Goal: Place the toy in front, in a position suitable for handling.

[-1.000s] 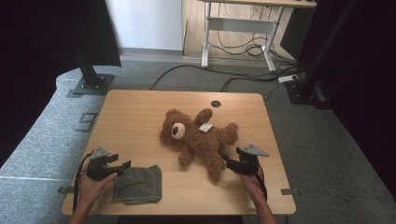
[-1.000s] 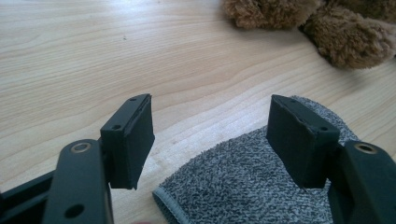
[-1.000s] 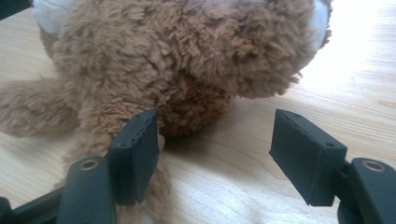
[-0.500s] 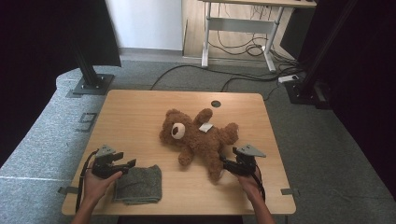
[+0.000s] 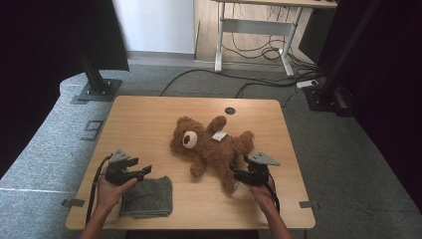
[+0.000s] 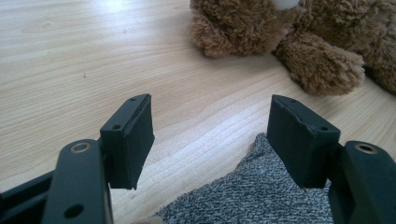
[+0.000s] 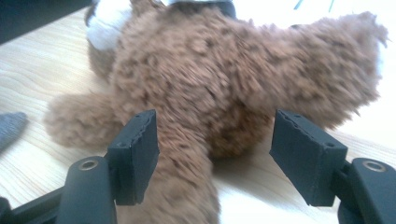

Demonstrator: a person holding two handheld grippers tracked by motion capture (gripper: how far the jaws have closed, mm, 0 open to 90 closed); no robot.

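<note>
Reaching stage only: shaggy brown plush teddy bear (image 5: 211, 147) lies mid-table, ungripped. Right gripper (image 5: 239, 175) jaws spread around bear's leg, not pinching. Left gripper (image 5: 144, 171) jaws spread, empty, over folded grey knitted cloth (image 5: 148, 196). Grasping and everything after remains.

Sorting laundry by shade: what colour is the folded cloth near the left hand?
Mottled grey cloth, speckled dark and light; clearest in the left gripper view.

Teddy bear (image 5: 211, 147) lies right of folded cloth (image 5: 148, 197).
</note>
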